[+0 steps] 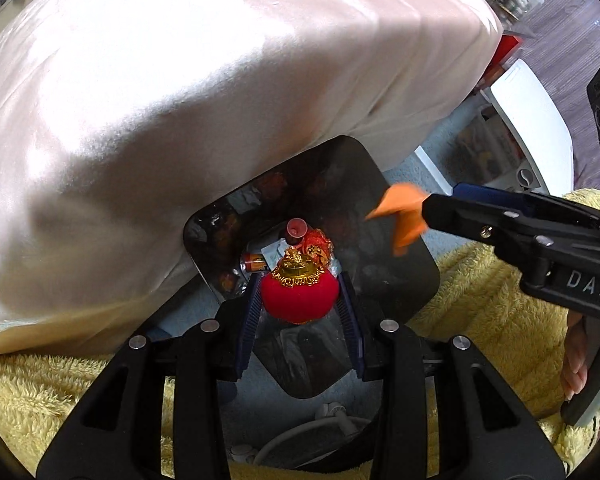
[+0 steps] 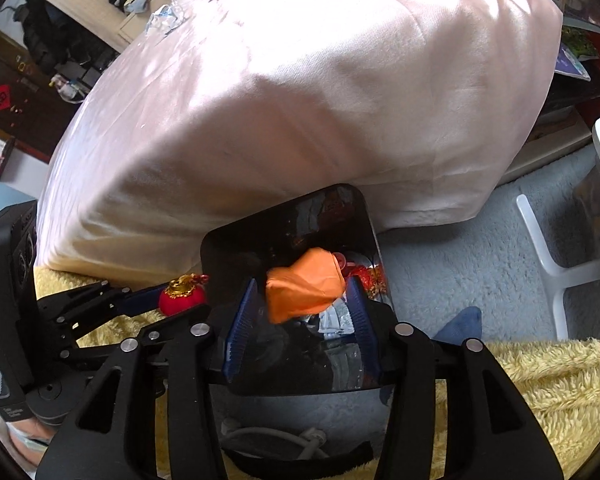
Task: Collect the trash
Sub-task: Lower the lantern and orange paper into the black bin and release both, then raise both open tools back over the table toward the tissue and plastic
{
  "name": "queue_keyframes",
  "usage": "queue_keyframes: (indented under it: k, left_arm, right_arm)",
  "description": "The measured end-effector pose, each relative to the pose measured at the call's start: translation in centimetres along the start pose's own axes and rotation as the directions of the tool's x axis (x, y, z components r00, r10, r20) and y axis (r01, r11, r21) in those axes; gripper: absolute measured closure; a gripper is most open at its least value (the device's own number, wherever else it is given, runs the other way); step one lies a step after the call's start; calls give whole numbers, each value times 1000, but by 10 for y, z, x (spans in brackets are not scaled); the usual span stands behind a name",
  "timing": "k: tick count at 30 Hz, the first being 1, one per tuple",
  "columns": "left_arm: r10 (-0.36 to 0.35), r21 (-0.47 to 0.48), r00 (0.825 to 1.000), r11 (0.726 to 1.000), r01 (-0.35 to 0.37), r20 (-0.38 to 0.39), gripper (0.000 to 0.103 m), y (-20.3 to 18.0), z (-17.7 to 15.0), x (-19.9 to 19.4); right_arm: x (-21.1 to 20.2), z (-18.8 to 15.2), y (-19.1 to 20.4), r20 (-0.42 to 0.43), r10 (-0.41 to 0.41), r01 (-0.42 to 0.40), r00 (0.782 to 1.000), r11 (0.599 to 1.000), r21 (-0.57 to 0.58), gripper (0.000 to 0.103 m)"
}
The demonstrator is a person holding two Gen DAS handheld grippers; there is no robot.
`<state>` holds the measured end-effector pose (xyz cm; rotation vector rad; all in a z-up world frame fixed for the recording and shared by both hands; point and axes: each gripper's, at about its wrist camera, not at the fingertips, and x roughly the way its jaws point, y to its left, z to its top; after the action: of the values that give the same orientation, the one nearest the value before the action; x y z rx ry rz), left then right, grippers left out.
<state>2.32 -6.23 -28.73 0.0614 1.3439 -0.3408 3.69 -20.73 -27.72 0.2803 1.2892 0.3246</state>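
**Ana:** Pale pink bedding (image 1: pixel 204 120) fills the background, with a fluffy yellow blanket (image 1: pixel 500 320) in front and a grey-blue carpet (image 2: pixel 460 264) below. Why is that black trash bin (image 1: pixel 416 280) wedged right against the bed?

**Ben:** Probably so scraps picked off the bed only have a short drop. Its mouth faces up, and there are already wrappers, a small cup and a battery (image 1: pixel 254 263) lying at the bottom.

**Ana:** And the left claw (image 1: pixel 300 300)?

**Ben:** Clamped on a red velvet ornament with a gold cap (image 1: pixel 299 296), one blue pad on each side, held directly above the bin opening.

**Ana:** The right claw (image 2: pixel 306 292)?

**Ben:** Closed on a crumpled orange scrap (image 2: pixel 304 284), also over the bin, near its far side. I can't tell whether it is paper or plastic.

**Ana:** So both are poised to drop?

**Ben:** I'd judge so. Each piece hangs inside the rim's outline, so loosening the grip should land it inside. The ornament is round and could bounce; the scrap is light and may drift.
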Motion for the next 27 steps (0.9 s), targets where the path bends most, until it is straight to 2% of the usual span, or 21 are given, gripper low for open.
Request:
queue_keyframes:
  k: [1,3,5,8,14,17,21,24,27]
  left_arm:
    - [-1,-1,1000,1000,1,-1,67,0,0,0]
    - [3,1,1000,1000,-3,-1,62,1,2,-1]
    - [11,7,1000,1000,-11,6,48,0,2,-4]
    - [14,24,1000,1000,-15,18,38,-2,2,-9]
    - [11,24,998,1000,-13,64,23,3,6,-31]
    - [13,10,994,1000,-15,112,19,10,11,-48]
    - [18,-15,986,1000,-16,166,18,23,19,-66]
    - [-58,-49,989,997,66,139,17,34,26,-69]
    - [-67,-39,990,997,72,126,17,33,29,-73]
  right_arm:
    - [-1,0,-1,9,-4,4,1000,1000,4,42]
    - [-3,0,-3,19,-17,17,1000,1000,7,42]
    - [-4,1,-5,26,-34,34,999,999,8,42]
    - [-8,4,-8,33,-46,46,998,999,21,35]
    - [-23,12,-16,69,-42,39,997,998,42,31]
    - [-38,19,-18,116,-47,41,992,998,54,30]
    - [-56,28,-19,173,-53,43,984,997,61,29]
    - [-65,39,-17,203,-70,62,977,997,45,29]
    - [-71,53,-9,227,-83,79,970,997,27,29]
